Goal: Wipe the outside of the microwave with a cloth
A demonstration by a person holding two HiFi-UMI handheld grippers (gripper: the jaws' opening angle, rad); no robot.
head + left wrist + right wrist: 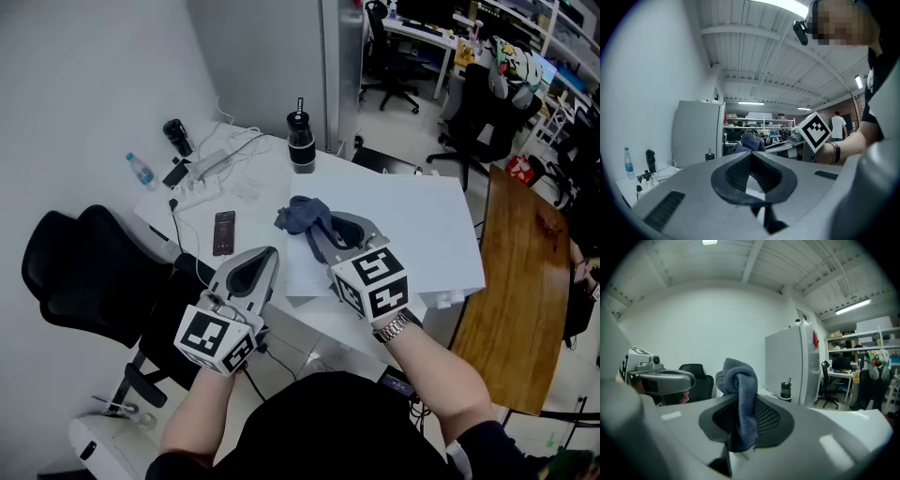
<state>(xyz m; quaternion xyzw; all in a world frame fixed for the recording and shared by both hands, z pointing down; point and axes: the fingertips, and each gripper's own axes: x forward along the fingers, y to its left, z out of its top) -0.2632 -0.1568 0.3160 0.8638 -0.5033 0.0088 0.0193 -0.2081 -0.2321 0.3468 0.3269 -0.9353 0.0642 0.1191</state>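
A person stands over a white bench [394, 202] with a hand-held gripper in each hand. The right hand-held gripper [323, 236] pinches a dark blue-grey cloth [302, 214] between its jaws. The cloth bunches up above the jaw tips and a fold of it trails down between the ribbed pads, as the right gripper view shows [738, 380]. It is held over the middle of the bench, just right of a black phone [224, 232] lying flat.

The left hand-held gripper [269, 253] is near the right one, at its left and nearer the person. Its jaws are pressed together at the tips with nothing between them. The left gripper view [751, 153] shows the cloth [749, 140] just past those tips.

At the far edge of the bench stands a black tumbler [300, 141]. A power strip [202, 187] with white cables and a small water bottle [141, 171] lie at the far left. A black office chair [84, 272] stands to the left of the bench, and a wooden table [516, 281] to the right. A wristwatch [394, 328] shows on the right wrist.
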